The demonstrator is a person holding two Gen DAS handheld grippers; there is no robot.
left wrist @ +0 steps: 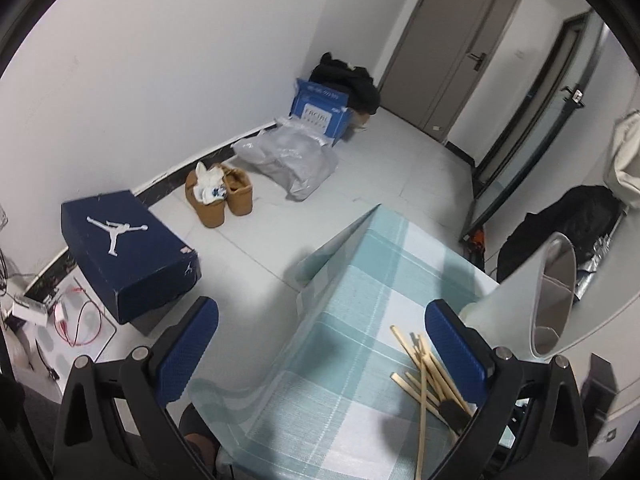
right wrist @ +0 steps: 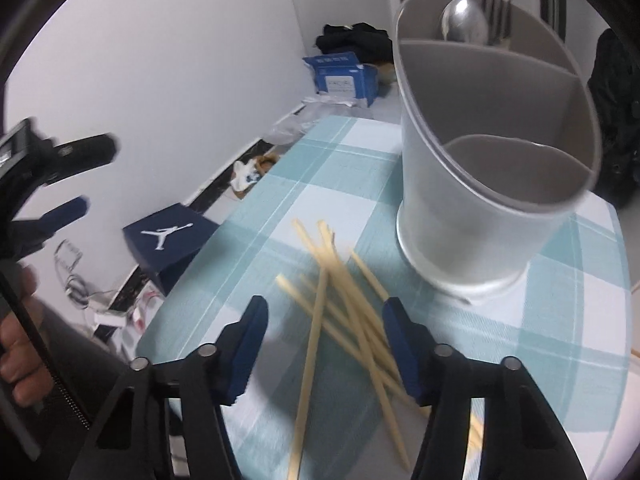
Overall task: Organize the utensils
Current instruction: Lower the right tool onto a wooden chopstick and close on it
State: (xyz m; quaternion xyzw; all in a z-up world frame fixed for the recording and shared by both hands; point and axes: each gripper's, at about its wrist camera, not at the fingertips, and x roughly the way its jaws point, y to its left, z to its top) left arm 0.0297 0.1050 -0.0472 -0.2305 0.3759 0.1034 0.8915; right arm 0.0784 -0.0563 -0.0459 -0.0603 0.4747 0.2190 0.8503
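Several pale wooden chopsticks (right wrist: 340,300) lie crossed in a loose pile on the teal checked tablecloth (right wrist: 320,168). My right gripper (right wrist: 326,344) hovers just over the pile, jaws apart on either side of it, pads touching nothing. Behind the pile stands a grey divided utensil holder (right wrist: 480,152), with a spoon (right wrist: 464,20) and a fork (right wrist: 498,16) in its far compartment. My left gripper (left wrist: 320,344) is open over the table's left part, the chopsticks (left wrist: 428,372) beside its right finger and the holder (left wrist: 532,312) further right. It also shows as the left gripper (right wrist: 80,178) at the left edge.
The table's (left wrist: 360,280) left edge and far corner drop to a tiled floor. A dark blue shoebox (left wrist: 128,256), tan boots (left wrist: 220,196), a plastic bag (left wrist: 292,160), a blue box (left wrist: 320,112) and cables (left wrist: 76,320) lie along the wall. A hand (right wrist: 16,360) shows at left.
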